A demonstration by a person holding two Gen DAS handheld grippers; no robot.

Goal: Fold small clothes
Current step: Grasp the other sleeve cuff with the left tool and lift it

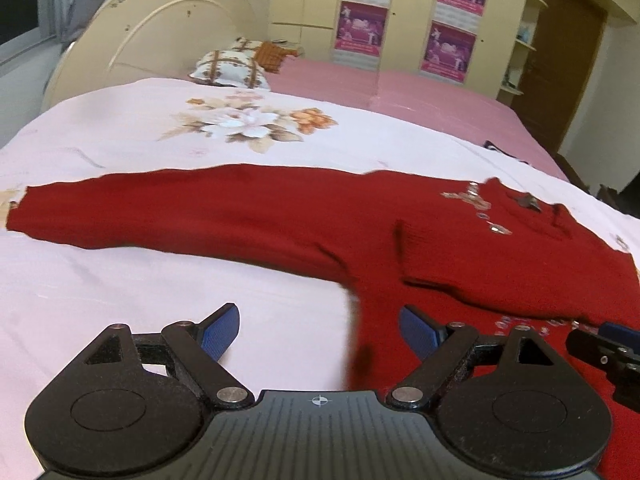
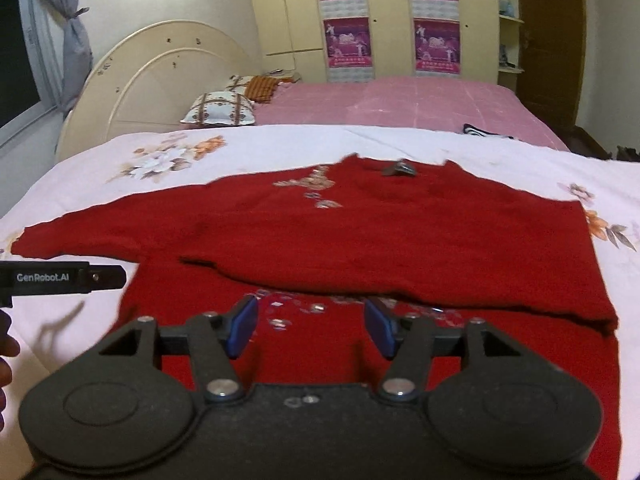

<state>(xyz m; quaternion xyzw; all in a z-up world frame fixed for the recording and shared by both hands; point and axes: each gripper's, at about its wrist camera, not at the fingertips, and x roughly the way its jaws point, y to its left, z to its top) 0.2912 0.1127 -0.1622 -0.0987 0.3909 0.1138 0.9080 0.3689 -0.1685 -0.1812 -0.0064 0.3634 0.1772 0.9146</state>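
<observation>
A: Two grippers, one sweater (image 1: 280, 216). Starting from the left?

B: Far left, a cream headboard (image 1: 160, 36), then a patterned pillow (image 1: 228, 66) at its foot. Nearer, a pale floral sheet (image 1: 120, 280) under everything.

A: And the sweater?

B: Red, flat on the sheet. One sleeve stretched straight out to the left, cuff near the sheet's edge. Body to the right, with a layer of its own cloth folded across it, fold edge running over the middle. Sequins by the collar and again below the fold.

A: Left gripper (image 1: 320, 332)?

B: Spread wide, empty. Left pad over bare sheet, right pad over the body's left edge. Touching the cloth or not: cannot tell.

A: Right gripper (image 2: 310, 320)?

B: Further right, over the lower body, just below the fold edge. Pads moderately apart, gripping nothing, only sequins showing in the gap.

A: Beyond that?

B: Pink bedding (image 2: 400, 100) behind the sheet, a wardrobe (image 2: 392, 12) with purple posters (image 2: 436, 44), a brown door (image 2: 552, 40) at far right.
</observation>
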